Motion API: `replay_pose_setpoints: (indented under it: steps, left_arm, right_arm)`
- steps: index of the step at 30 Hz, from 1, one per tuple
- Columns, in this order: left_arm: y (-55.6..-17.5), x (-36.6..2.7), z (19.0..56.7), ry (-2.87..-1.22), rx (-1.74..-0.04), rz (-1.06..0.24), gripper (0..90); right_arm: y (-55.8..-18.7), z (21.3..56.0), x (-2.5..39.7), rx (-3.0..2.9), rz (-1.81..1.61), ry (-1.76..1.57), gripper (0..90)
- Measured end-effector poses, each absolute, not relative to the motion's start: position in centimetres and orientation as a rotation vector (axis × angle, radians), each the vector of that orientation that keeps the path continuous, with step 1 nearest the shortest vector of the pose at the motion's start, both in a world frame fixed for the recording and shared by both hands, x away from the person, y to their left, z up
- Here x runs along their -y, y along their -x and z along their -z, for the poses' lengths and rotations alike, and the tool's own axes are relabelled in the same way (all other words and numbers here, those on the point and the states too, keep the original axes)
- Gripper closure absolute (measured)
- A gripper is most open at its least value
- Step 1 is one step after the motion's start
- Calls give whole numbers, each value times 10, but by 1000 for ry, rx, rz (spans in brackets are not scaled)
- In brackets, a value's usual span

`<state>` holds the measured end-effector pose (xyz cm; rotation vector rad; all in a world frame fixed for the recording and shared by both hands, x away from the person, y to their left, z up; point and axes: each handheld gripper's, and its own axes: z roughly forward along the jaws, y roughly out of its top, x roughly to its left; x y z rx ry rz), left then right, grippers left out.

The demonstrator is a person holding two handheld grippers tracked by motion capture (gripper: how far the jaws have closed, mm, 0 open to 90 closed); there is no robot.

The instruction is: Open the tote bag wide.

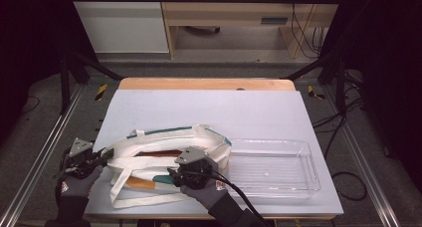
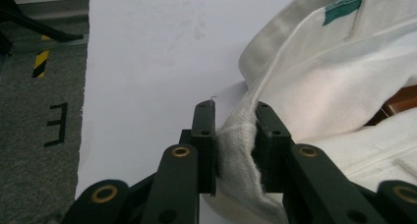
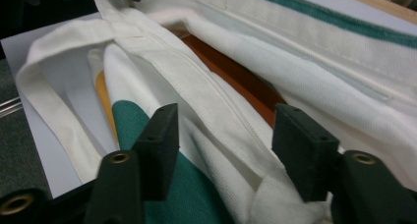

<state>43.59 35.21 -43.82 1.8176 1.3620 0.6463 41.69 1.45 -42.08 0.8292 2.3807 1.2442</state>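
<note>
A cream canvas tote bag (image 1: 164, 160) with teal and orange print lies on its side on the pale table (image 1: 209, 107), its mouth facing left. My left gripper (image 1: 102, 156) is shut on the bag's rim (image 2: 236, 145) at the left end. My right gripper (image 1: 171, 175) hovers over the bag's near side, open, its jaws straddling the near rim of the bag (image 3: 221, 130). Inside the mouth a brown-orange object (image 3: 236, 76) shows between the fabric layers.
A clear plastic tray (image 1: 276, 167) sits right of the bag, touching its end. The bag's long handles (image 1: 134, 199) trail to the table's front edge. Beyond the table's left edge is grey floor (image 2: 29, 111) with rails.
</note>
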Motion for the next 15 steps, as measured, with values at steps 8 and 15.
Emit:
replay_pose_setpoints:
  steps: [8, 15]
  left_arm:
    - [-433, -353, 438, -1799, -1366, -635, 750]
    - [-431, -349, 437, -1781, -1392, -639, 752]
  right_arm:
    - [-417, 422, -12, -2404, -1250, -867, 846]
    - [-404, 420, -5, -2462, -1301, -848, 865]
